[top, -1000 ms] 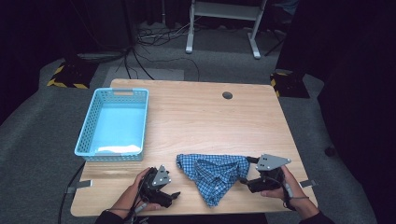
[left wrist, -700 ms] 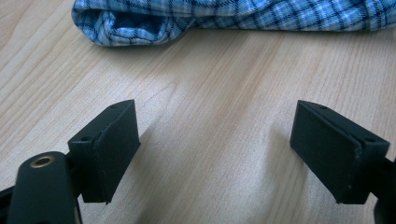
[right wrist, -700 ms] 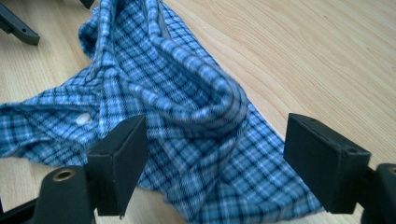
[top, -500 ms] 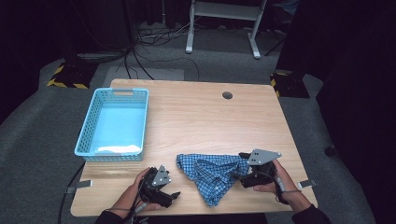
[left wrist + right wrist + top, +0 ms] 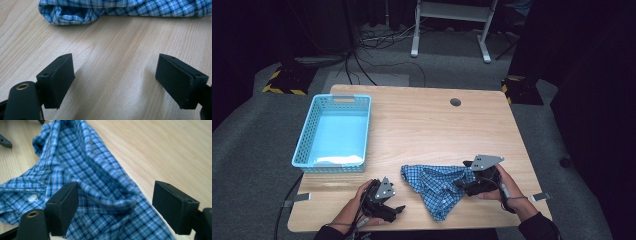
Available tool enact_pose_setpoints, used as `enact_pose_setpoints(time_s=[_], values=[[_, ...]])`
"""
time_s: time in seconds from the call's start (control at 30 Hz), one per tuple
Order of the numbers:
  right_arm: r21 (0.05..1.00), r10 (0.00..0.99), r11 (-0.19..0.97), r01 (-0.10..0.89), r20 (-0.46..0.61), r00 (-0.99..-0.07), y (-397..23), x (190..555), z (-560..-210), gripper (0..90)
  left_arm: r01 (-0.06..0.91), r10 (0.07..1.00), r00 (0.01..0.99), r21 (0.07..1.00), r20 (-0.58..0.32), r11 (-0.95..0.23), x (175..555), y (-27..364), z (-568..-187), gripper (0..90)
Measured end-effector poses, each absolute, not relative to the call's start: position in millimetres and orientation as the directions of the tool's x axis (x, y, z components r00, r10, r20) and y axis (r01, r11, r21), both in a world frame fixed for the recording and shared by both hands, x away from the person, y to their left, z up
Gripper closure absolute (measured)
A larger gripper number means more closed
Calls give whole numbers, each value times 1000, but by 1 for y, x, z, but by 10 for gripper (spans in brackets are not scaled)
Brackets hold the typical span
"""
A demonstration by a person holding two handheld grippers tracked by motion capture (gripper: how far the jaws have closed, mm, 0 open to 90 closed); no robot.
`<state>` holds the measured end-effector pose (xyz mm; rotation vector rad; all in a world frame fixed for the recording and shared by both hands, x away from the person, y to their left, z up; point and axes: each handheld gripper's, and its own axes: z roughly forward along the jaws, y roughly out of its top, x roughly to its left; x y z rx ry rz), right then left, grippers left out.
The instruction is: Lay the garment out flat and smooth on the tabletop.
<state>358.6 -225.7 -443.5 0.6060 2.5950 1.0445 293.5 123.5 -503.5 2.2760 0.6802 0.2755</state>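
Shirt (image 5: 439, 184), blue check, crumpled on near edge of worktop (image 5: 422, 125), right of centre. Blue basket (image 5: 333, 133) well apart at far left. Right gripper (image 5: 467, 181) over shirt's right end, fingers (image 5: 62, 205) spread wide above the cloth, not closed on it. Left gripper (image 5: 398, 210) near left of shirt, fingers (image 5: 58, 78) wide apart over bare wood.

A wooden table (image 5: 427, 125) bears a blue basket (image 5: 333, 133) and checked shirt (image 5: 437, 182).

Blue-and-white checked shirt (image 5: 439, 185) with a white button, light blue basket (image 5: 333, 132), pale wood-grain table (image 5: 432, 125)
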Motion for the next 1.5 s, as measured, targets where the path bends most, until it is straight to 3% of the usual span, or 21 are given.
enact_pose_setpoints(time_s=[0.13,0.17,0.23,0.4,0.53,0.73,1.17,1.5], values=[[694,444,668,267,-84,-892,-223,359,-449,285,394,550,835,704,-5,-591,293,123,-503,154],[686,435,680,260,-91,-896,-221,358,-451,375,395,551,835,702,-5,-592,293,123,-503,154],[675,425,691,257,-92,-901,-220,357,-452,413,395,552,834,703,-5,-591,293,123,-503,154],[672,418,702,237,-118,-901,-222,357,-451,660,395,552,834,703,-4,-592,293,122,-503,154],[677,419,696,241,-111,-901,-224,357,-448,733,405,559,829,693,-3,-597,293,121,-502,154],[700,435,673,239,-113,-893,-227,358,-443,772,427,580,815,677,-1,-599,291,116,-497,241],[723,470,647,240,-130,-873,-229,363,-429,794,345,510,860,720,15,-602,287,94,-481,270],[729,486,639,247,-134,-863,-226,370,-421,798,264,418,908,761,10,-593,286,55,-468,279]])
